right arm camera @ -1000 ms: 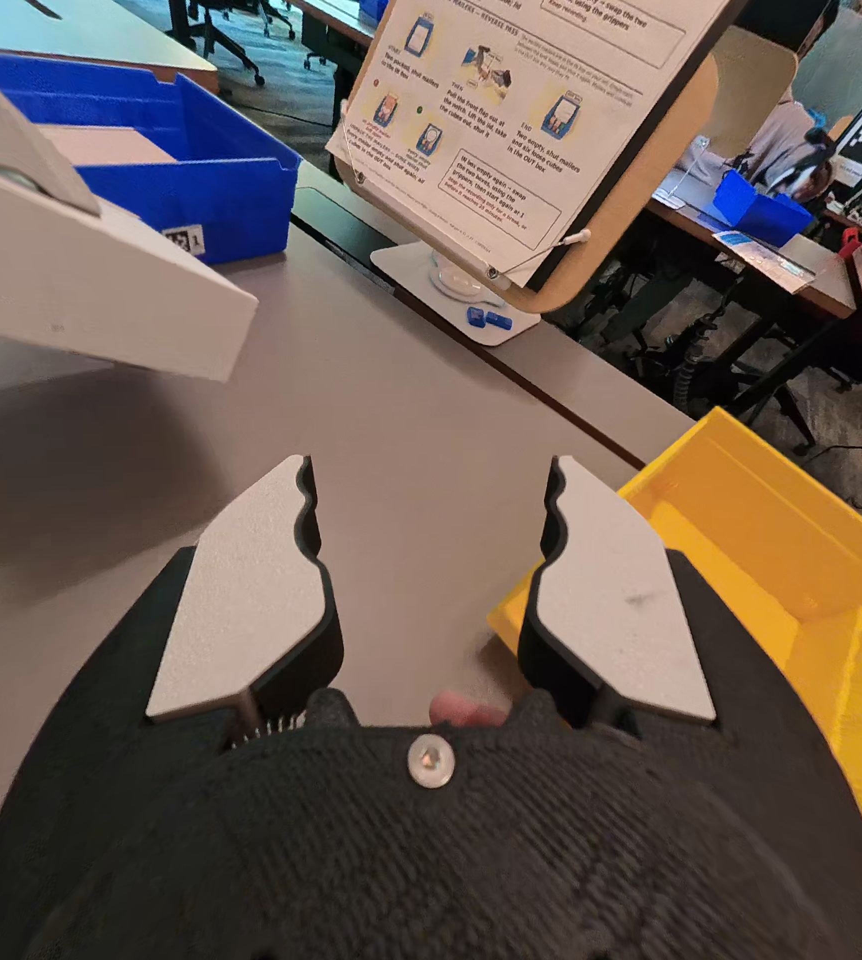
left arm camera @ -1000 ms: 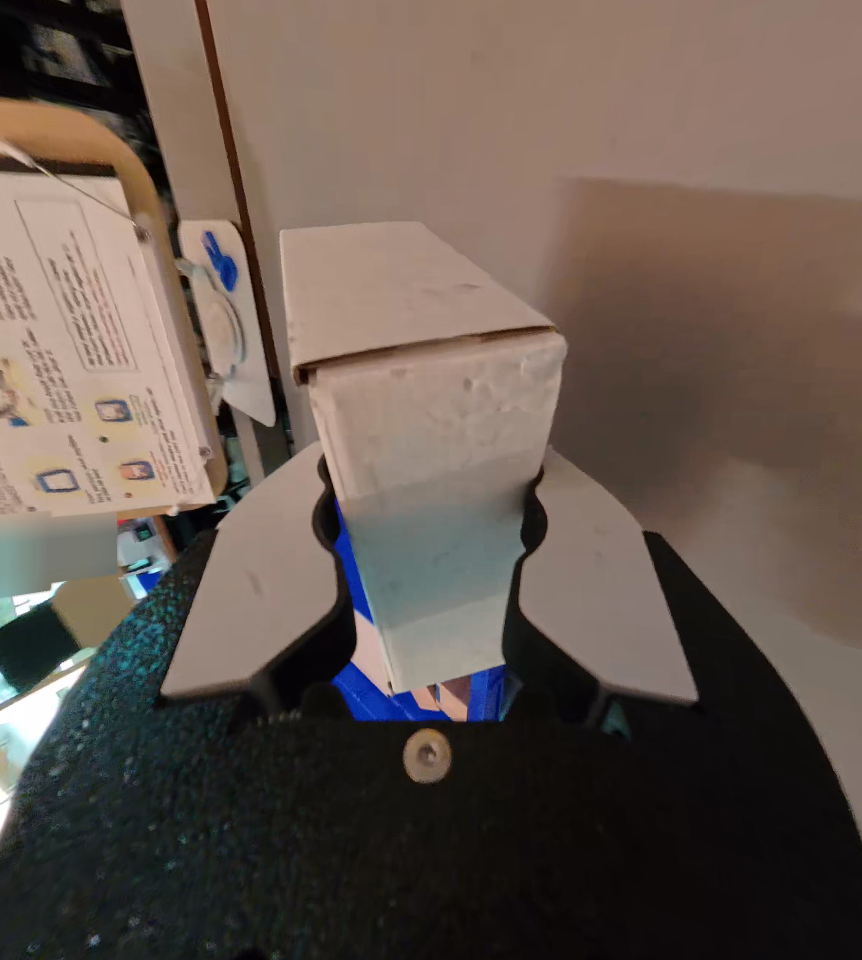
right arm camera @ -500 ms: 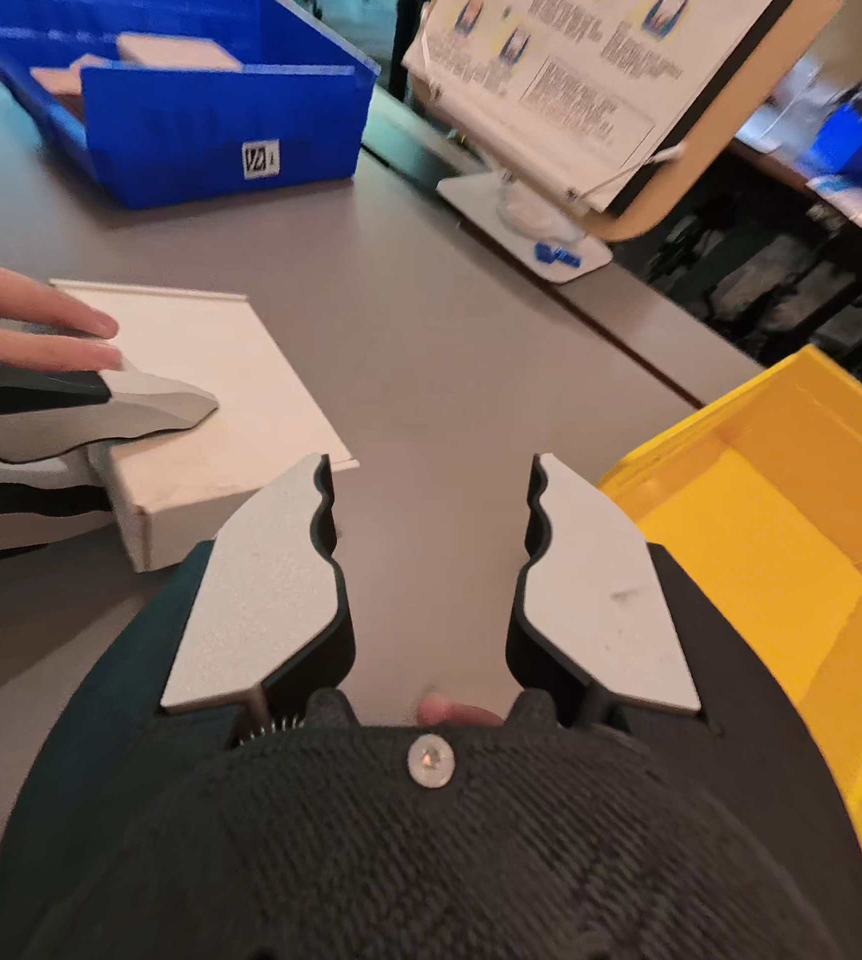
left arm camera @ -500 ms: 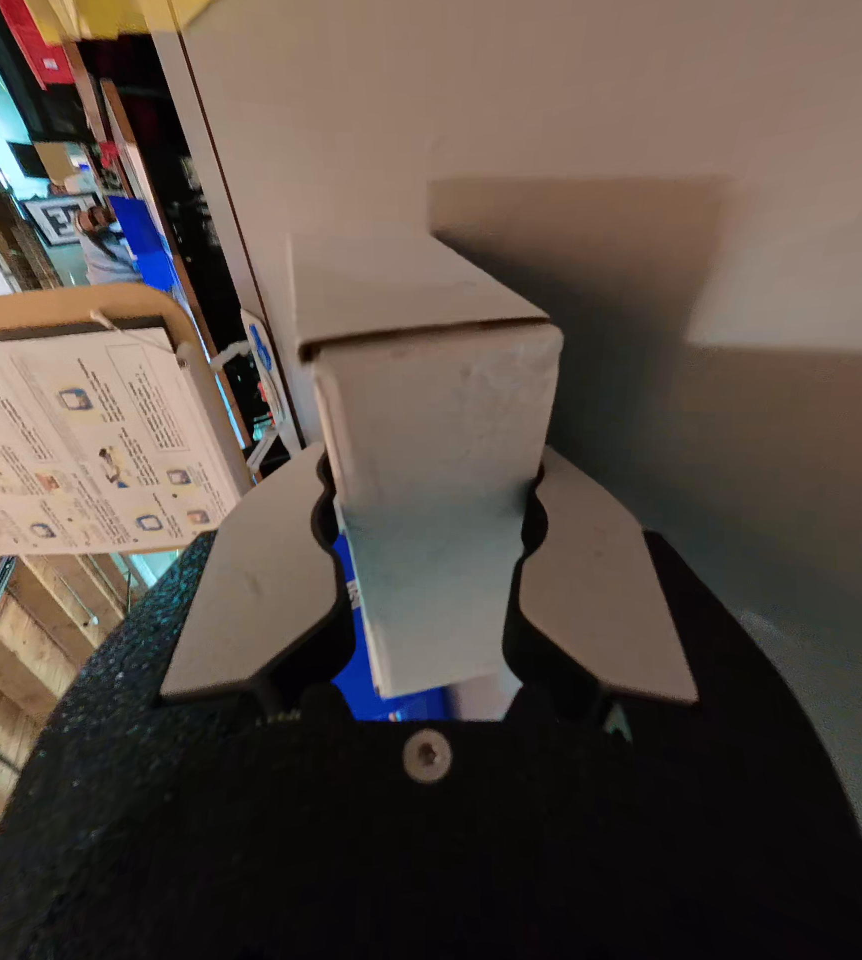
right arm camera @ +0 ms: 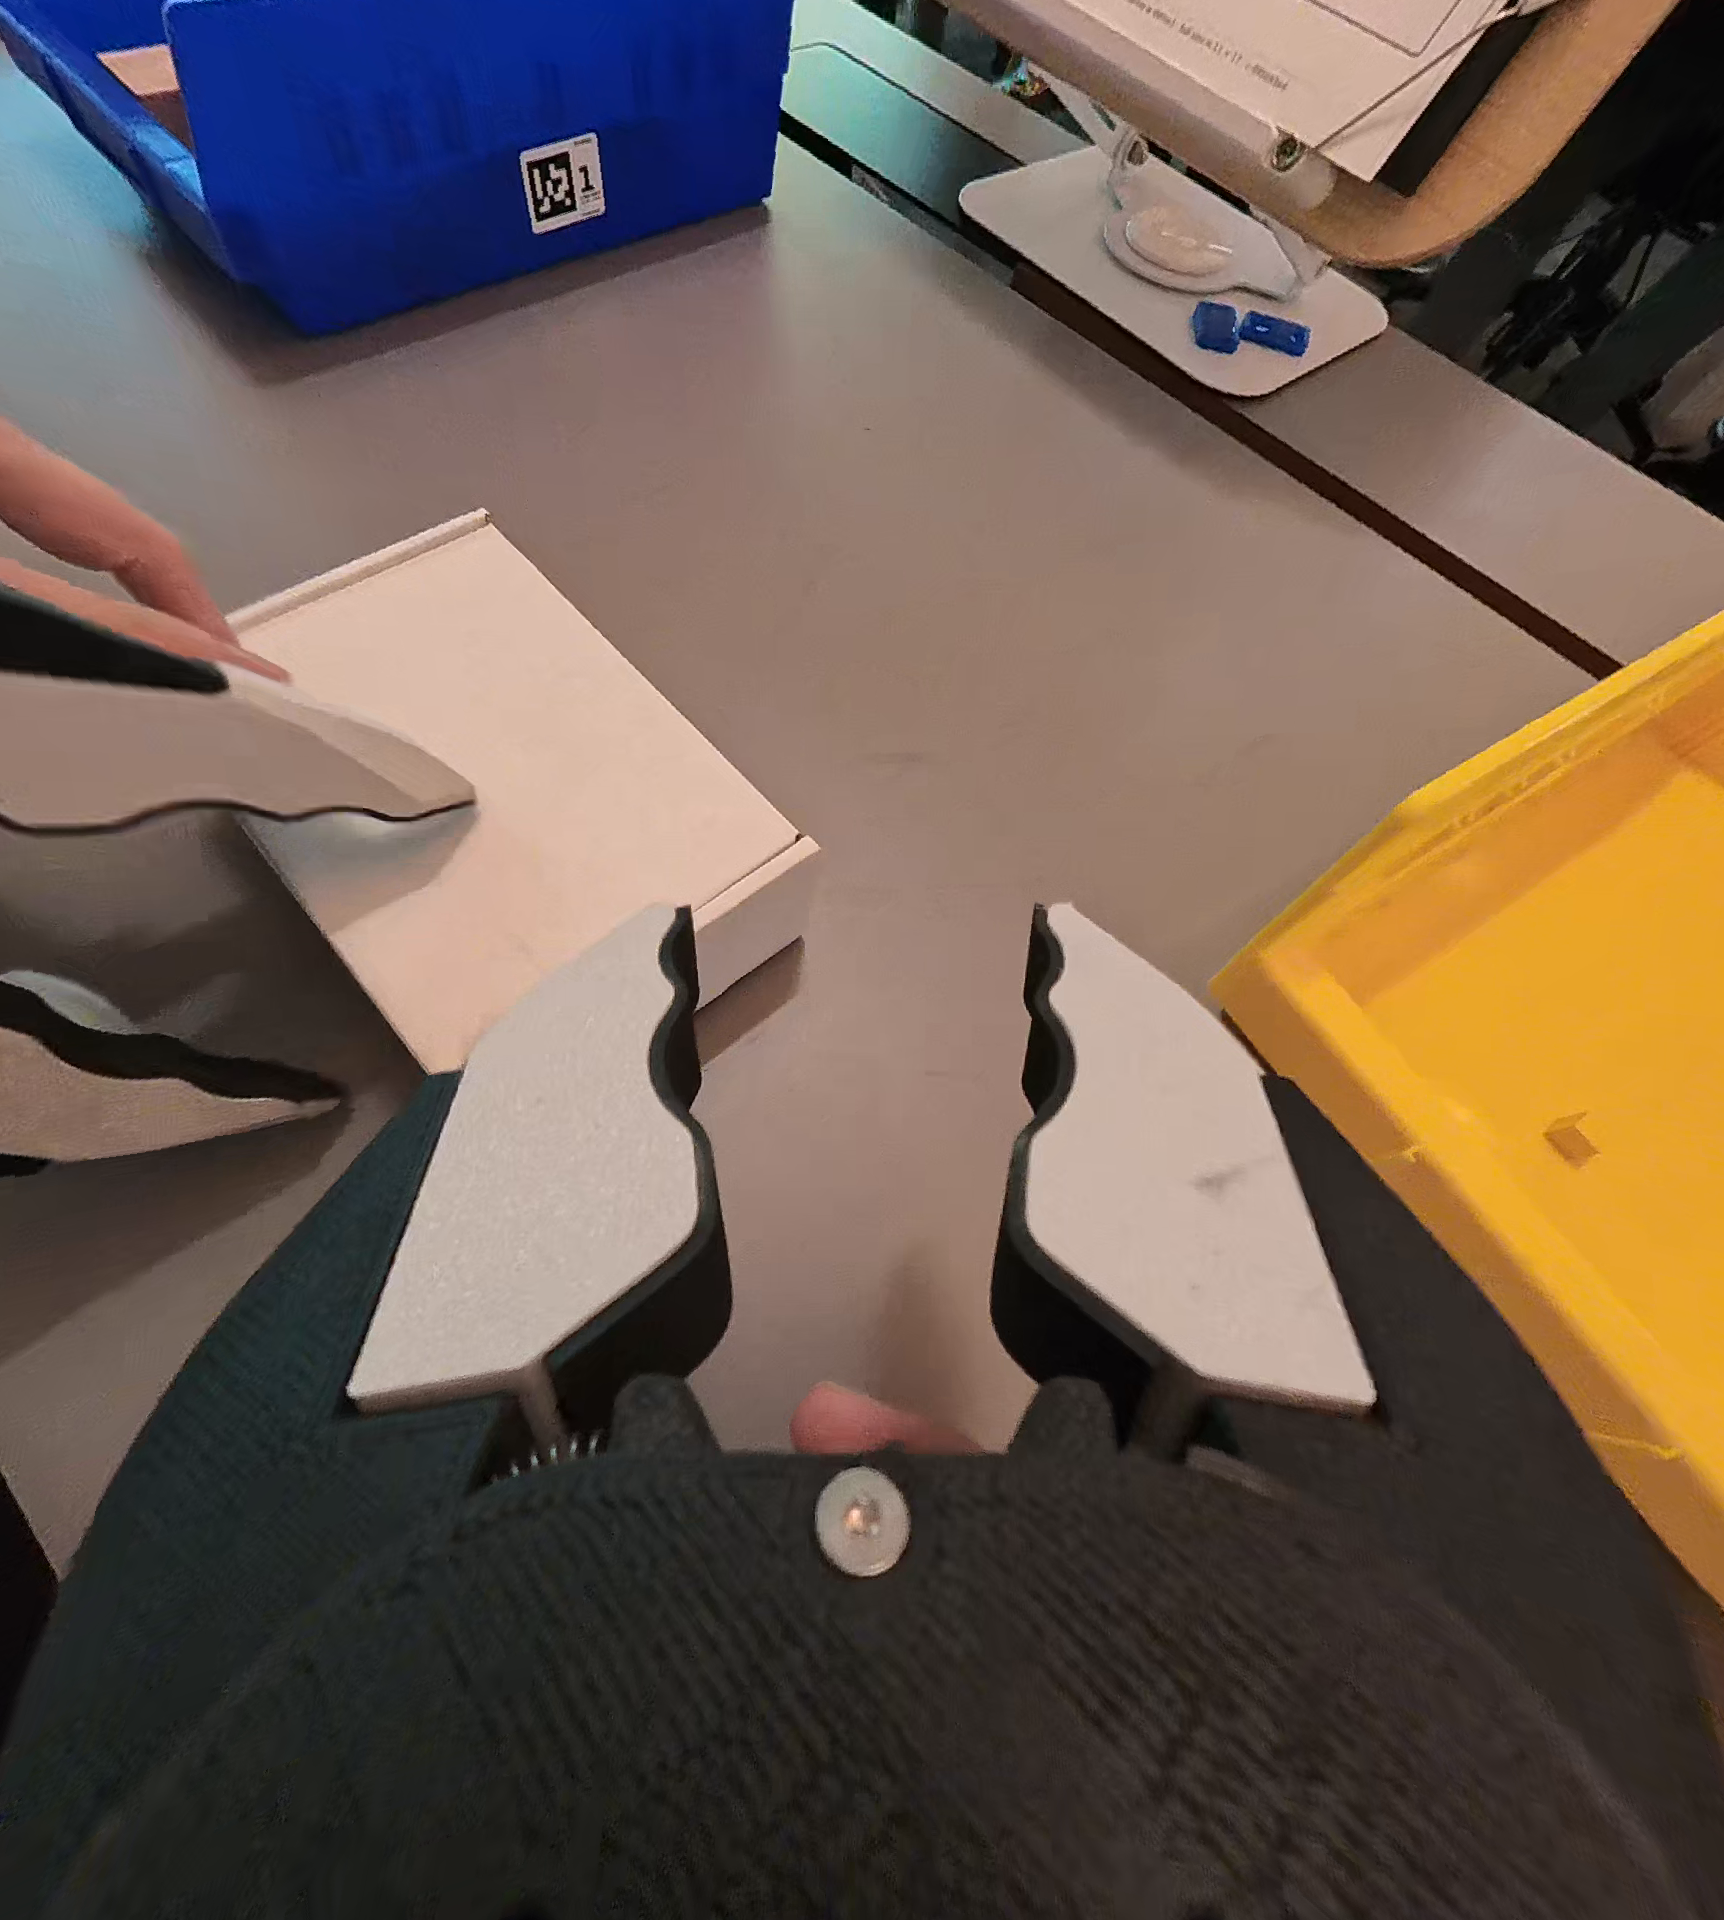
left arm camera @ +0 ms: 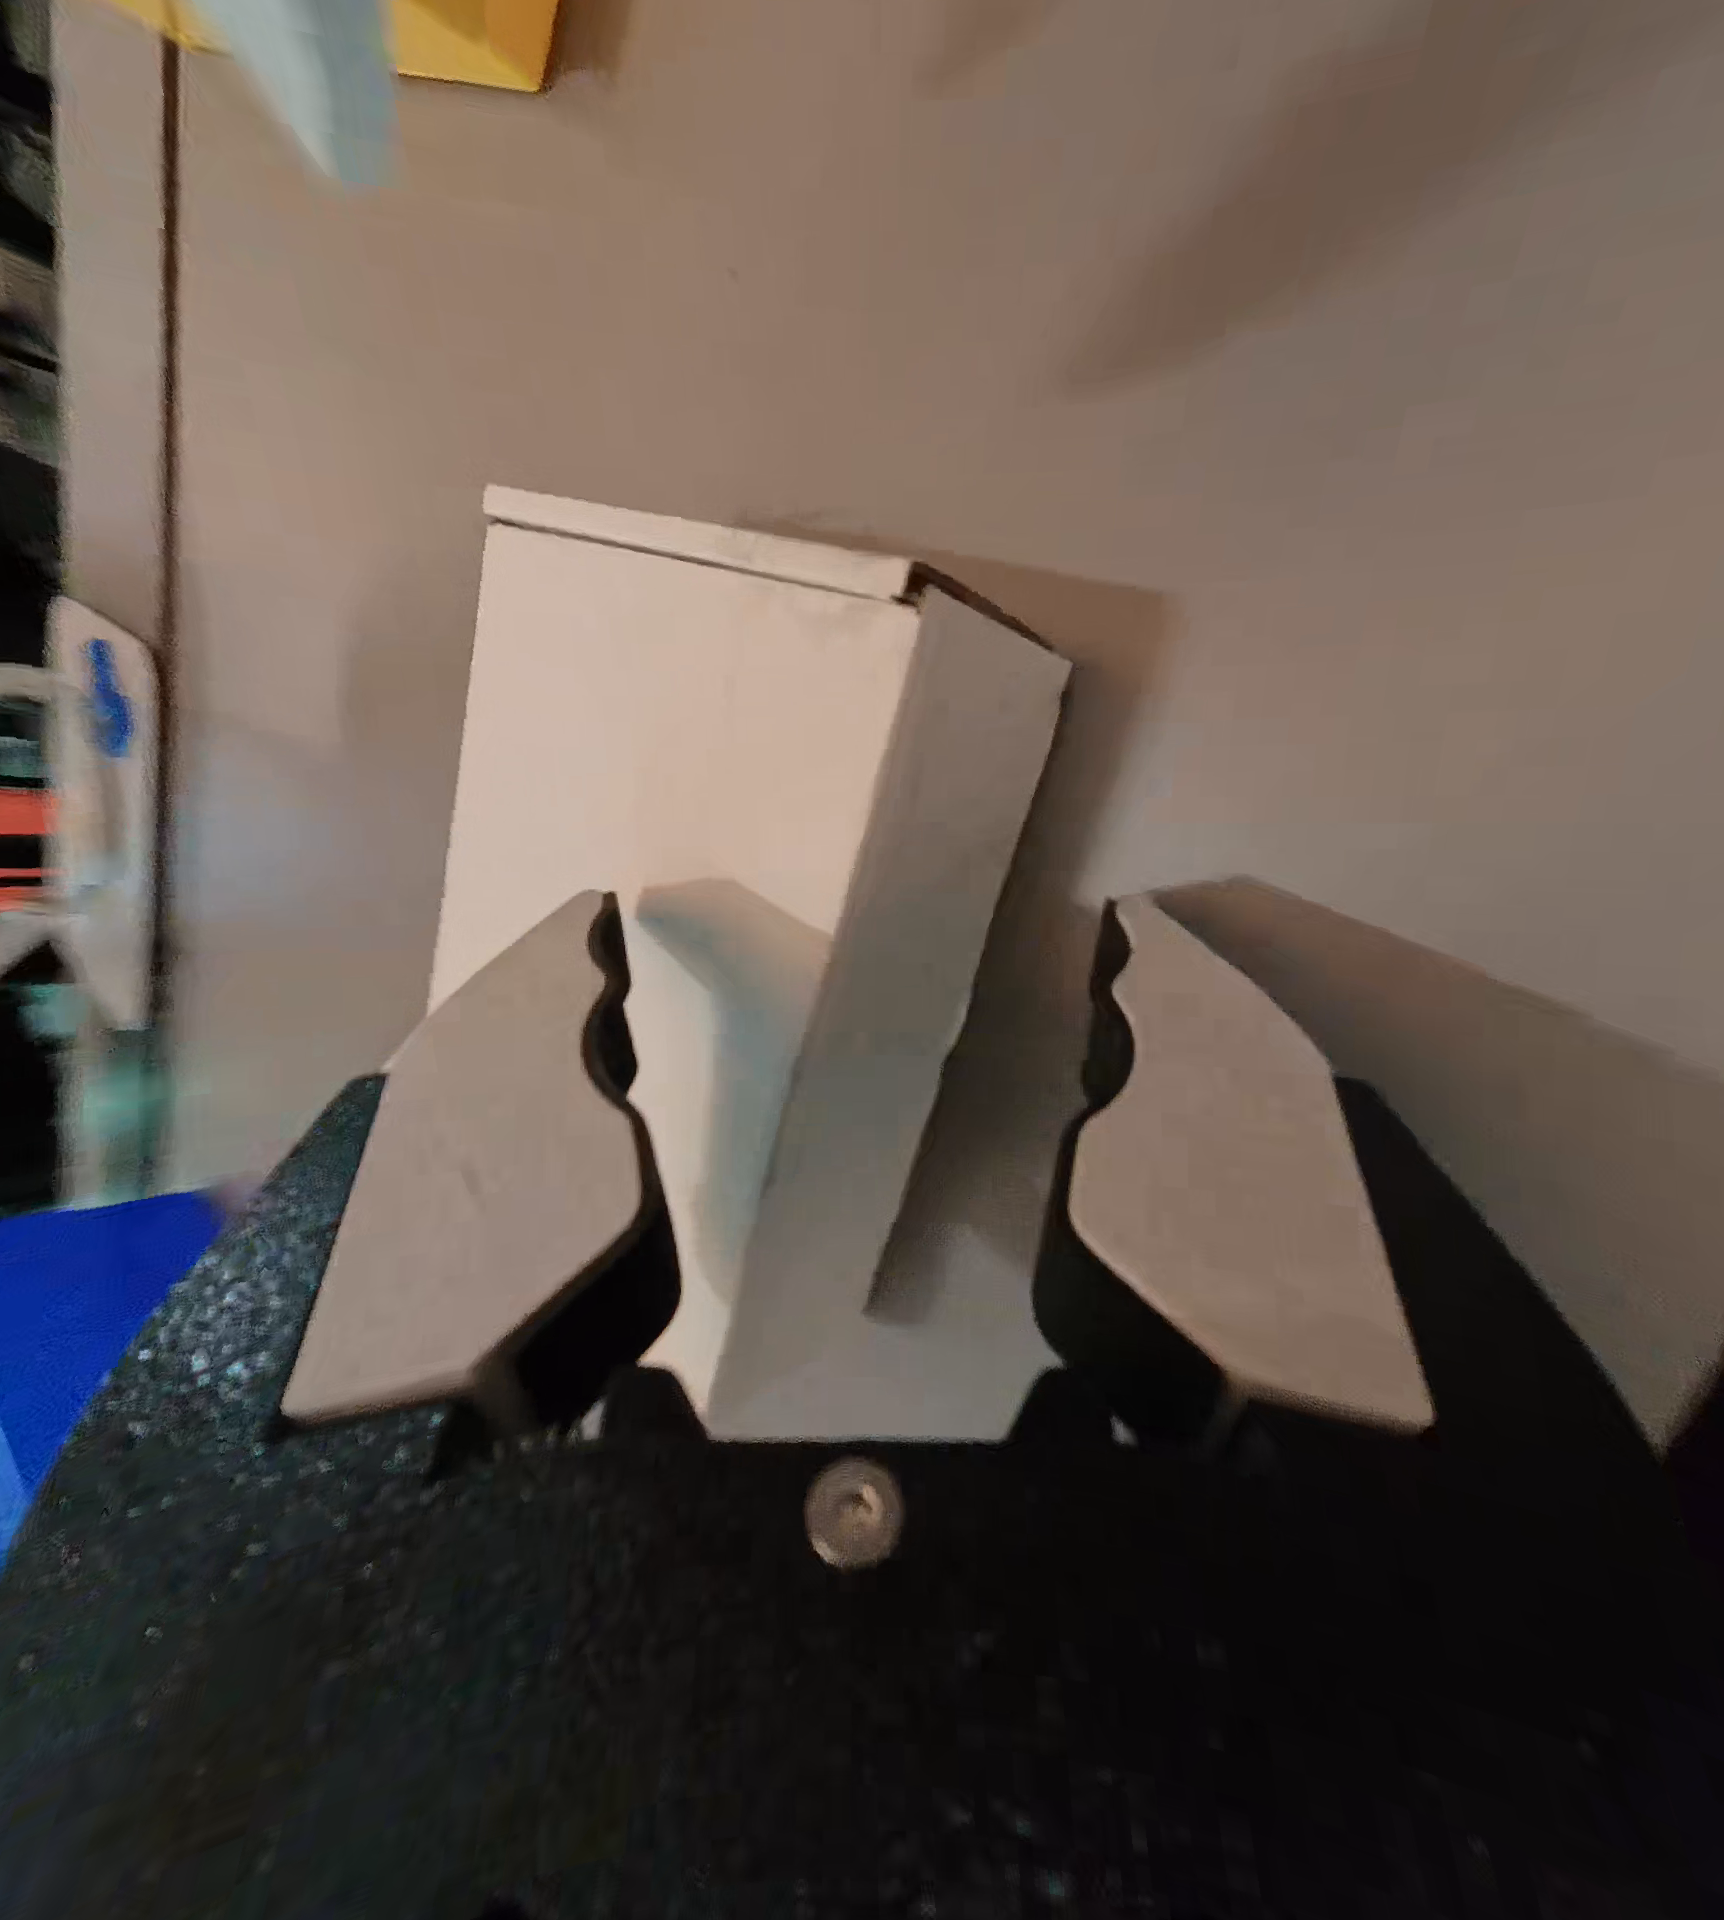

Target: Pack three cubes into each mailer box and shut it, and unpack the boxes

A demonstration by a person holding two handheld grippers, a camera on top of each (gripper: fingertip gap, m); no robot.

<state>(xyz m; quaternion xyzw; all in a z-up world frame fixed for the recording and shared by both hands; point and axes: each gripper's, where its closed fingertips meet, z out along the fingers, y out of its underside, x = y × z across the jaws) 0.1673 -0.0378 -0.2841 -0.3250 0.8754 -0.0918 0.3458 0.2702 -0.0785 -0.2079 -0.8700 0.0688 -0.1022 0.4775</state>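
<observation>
A white mailer box (right arm camera: 525,748) lies flat on the grey table (right arm camera: 941,571) with its lid down. It also fills the middle of the left wrist view (left arm camera: 733,779). My left gripper (left arm camera: 858,914) is open, its fingers spread wider than the box's near end. In the right wrist view the left gripper (right arm camera: 401,945) straddles the box's left end, with a hand (right arm camera: 58,520) behind it. My right gripper (right arm camera: 860,920) is open and empty, over bare table just right of the box. No cubes are visible.
A blue bin (right arm camera: 422,135) with flat cardboard in it stands at the back left. A yellow bin (right arm camera: 1564,1039) sits close on the right. A document stand (right arm camera: 1201,260) with small blue pieces (right arm camera: 1247,330) on its base stands at the back right.
The left gripper brought the box down from the air onto the table and opened its fingers off it. The right gripper moved forward and lower, closer to the box.
</observation>
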